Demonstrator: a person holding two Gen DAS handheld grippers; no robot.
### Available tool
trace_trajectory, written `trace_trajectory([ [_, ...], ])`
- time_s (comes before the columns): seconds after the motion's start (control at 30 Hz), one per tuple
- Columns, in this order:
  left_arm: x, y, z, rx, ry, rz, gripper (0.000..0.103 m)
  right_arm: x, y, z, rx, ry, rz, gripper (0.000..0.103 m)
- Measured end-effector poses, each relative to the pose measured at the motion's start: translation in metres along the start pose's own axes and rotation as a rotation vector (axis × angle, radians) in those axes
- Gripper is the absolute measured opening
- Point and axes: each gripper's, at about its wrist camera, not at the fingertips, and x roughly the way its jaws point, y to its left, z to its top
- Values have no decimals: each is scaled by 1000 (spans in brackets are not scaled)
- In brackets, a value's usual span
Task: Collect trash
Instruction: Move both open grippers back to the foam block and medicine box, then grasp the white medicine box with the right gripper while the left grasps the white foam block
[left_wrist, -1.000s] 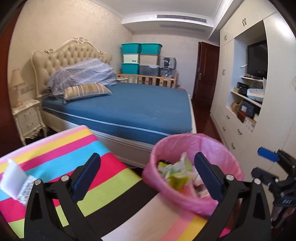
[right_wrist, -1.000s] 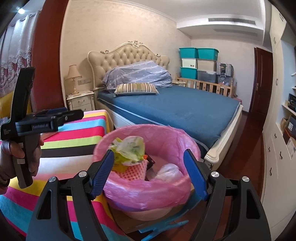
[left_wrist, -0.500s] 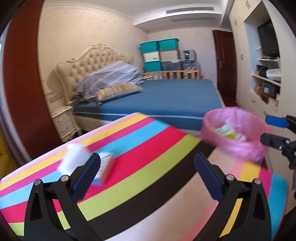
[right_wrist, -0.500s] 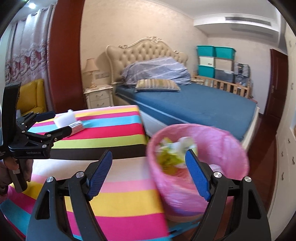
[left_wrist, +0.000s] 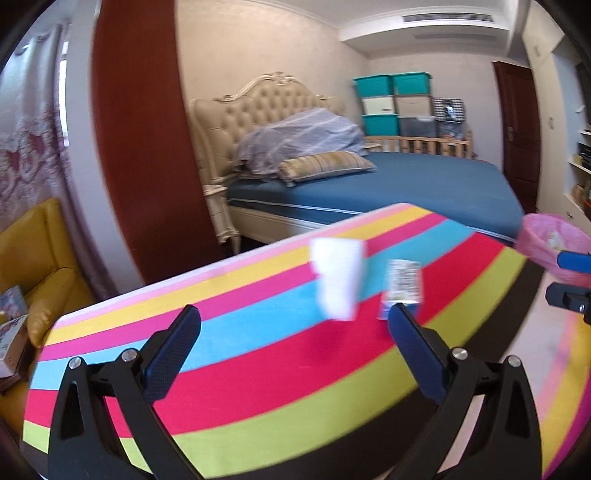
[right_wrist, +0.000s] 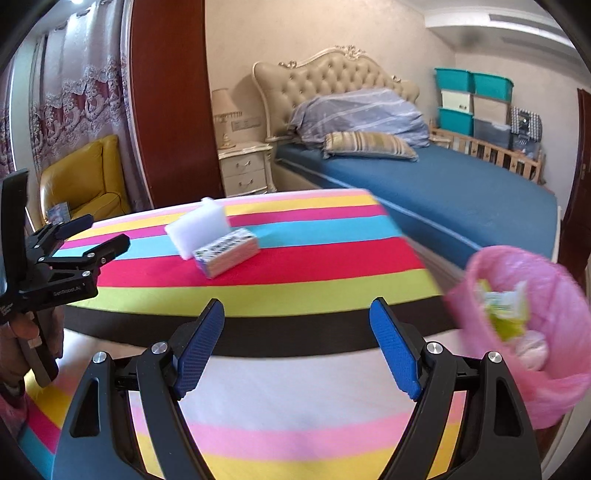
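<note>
**Both grippers empty, swung toward the tissue pack on the striped table**

Landmark for everything below: the striped table (right_wrist: 295, 291).

- Small printed pack (right_wrist: 226, 256) — looks like pocket tissues, though the print is too blurred to read — lies flat on the table's red stripe, toward the far side from the grippers. A white sheet (right_wrist: 197, 229) stands up out of it or leans on it, touching; which of the two I cannot tell.
- Pink-lined bin (right_wrist: 524, 332) sits off the table's right end, below the tabletop, already holding wrappers and wadded paper.
- Left gripper (left_wrist: 295, 350): jaws spread wide, nothing between them, over the table's near left part and aimed at the pack. The pack shows just beyond its right pad (left_wrist: 417, 354) — no contact visible.
- Right gripper (right_wrist: 297, 347): released, empty, above the table's near edge, well apart from the pack.

Handling, my guess: a light pack with soft film skin, some give under pressure, not fragile. It may skate on the cloth if nudged from one side. The white sheet is limp and could flop or tear loose.

Orientation: from the right-hand camera the pack's long axis runs roughly along the stripes, its far end angled a little away toward the bed (right_wrist: 443, 192). Broad face up, long printed side facing the grippers.

Where to hold: pinch across the short width, near the middle of the long sides, catching the sheet's base if possible.
</note>
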Motion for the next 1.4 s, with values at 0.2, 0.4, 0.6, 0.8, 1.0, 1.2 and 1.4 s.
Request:
trace_trajectory([
  [0.2, -3, 49, -10, -69, -16, 58, 98, 51, 49, 20, 28, 57, -1, 77],
  [0.4, -11, 77, -18, -151, -18, 45, 98, 96, 86, 38, 20, 114, -28, 77],
  [0.6, -14, 85, -21, -203, -10, 24, 98, 135, 101, 56, 13, 164, -126, 77],
  [0.8, -14, 90, -21, -229, 0, 23, 98, 158, 90, 61, 54, 233, -143, 68],
  [1.0, -12, 89, -20, -227, 13, 37, 98, 142, 72, 52, 62, 233, -103, 35],
  [1.2, -11, 81, -18, -198, 15, 34, 98, 104, 53, 38, 6, 173, -97, 35],
  [1.4, -7, 71, -17, -168, 27, -14, 98, 77, 32, 17, 22, 193, -75, 35],
])
